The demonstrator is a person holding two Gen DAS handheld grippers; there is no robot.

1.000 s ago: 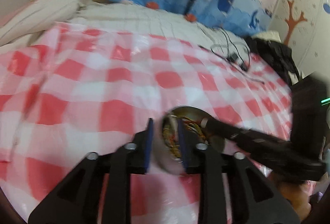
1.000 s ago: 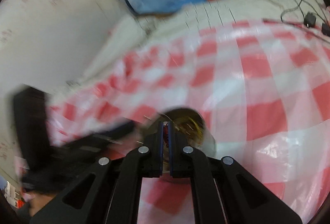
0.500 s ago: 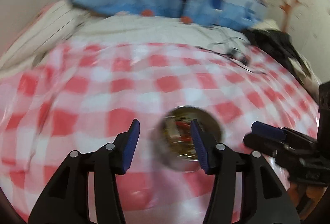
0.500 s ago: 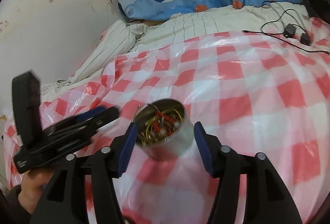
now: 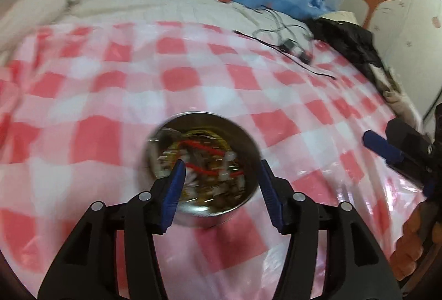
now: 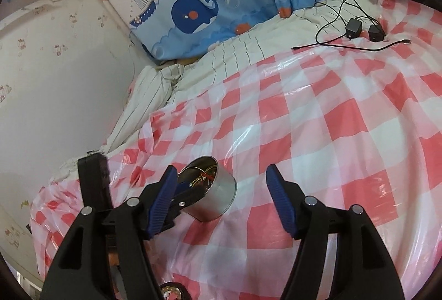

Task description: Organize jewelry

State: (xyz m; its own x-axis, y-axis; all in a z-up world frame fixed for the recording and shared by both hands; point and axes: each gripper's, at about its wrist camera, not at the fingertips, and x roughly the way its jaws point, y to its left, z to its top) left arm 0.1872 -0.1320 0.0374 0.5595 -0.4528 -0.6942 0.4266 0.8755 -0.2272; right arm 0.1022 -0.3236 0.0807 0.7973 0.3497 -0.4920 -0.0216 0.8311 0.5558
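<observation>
A round metal tin (image 5: 212, 217) stands on the red-and-white checked plastic sheet (image 5: 176, 79). It holds tangled jewelry (image 5: 210, 153): gold chains, a red cord, pale beads. My left gripper (image 5: 221, 175) hangs over the tin, jaws opening; one pad is above the contents and the other is outside the rim, neither pressing. In the right wrist view the tin (image 6: 218, 197) sits low between the blue pads of my right gripper (image 6: 222, 178), whose jaws are opening wide with nothing in them. There the left gripper (image 6: 193, 186) reaches into the tin from the left. In the left view the right gripper (image 5: 397, 159) is off to the right.
Two black chargers with cables (image 6: 364, 29) lie at the sheet's far edge. A black garment (image 5: 350, 43) is heaped at the back right. Whale-print pillows (image 6: 199, 12) and striped bedding (image 6: 154, 95) lie behind, against a wall (image 6: 55, 79). A small dark beaded thing (image 6: 171, 293) shows at the bottom edge.
My right gripper, shut over the tin a second ago, has opened wide and pulled back to the right. The left jaws have spread from narrow to wider and moved closer over the tin.
</observation>
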